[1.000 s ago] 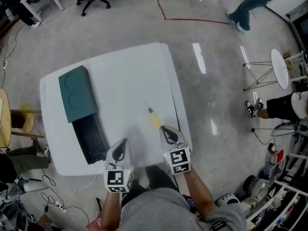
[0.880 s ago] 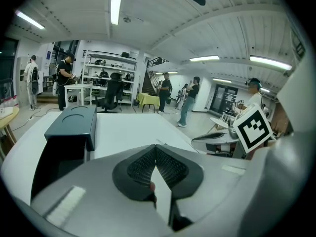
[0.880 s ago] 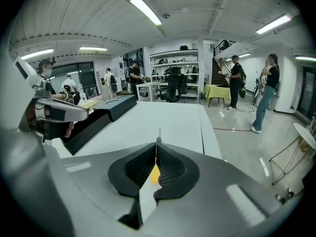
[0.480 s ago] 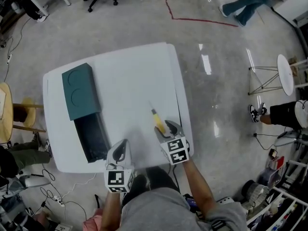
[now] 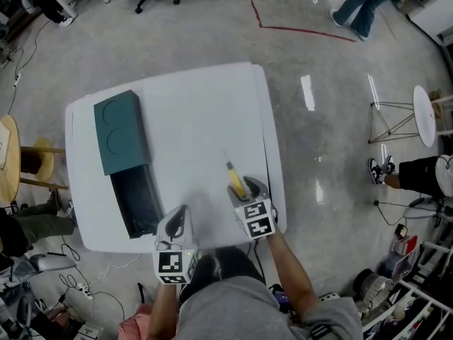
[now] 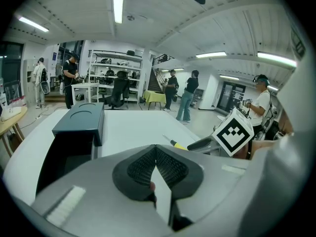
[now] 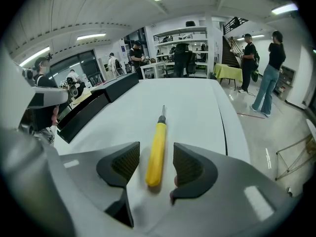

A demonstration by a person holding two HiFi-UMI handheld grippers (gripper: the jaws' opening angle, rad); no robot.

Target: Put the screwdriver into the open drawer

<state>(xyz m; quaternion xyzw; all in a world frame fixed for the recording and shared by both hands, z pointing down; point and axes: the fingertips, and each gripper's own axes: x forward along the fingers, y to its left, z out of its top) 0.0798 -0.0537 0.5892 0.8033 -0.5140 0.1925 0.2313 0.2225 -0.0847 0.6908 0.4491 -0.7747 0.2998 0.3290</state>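
Note:
A yellow-handled screwdriver [image 5: 233, 180] lies on the white table [image 5: 191, 112], tip pointing away. My right gripper [image 5: 245, 193] has just been opening; its jaws stand apart on either side of the screwdriver's [image 7: 157, 152] handle butt, with a gap between handle and pads. The right gripper [image 7: 154, 168] hangs low over the table. The dark teal drawer unit [image 5: 120, 131] stands at the table's left, with its open drawer [image 5: 136, 199] pulled toward me. My left gripper [image 5: 175, 222] hovers near the table's front edge beside the drawer, its pads [image 6: 170, 168] pressed together with nothing between them.
The table's right edge [image 5: 272, 161] runs close to the screwdriver. Beyond it is concrete floor with a red tape line [image 5: 297, 28]. A round side table [image 5: 425, 115] stands at far right, office chairs and people around the room.
My right gripper was shut; its jaws opened and it sank toward the table, now straddling the screwdriver's handle end. The left gripper stayed where it was.

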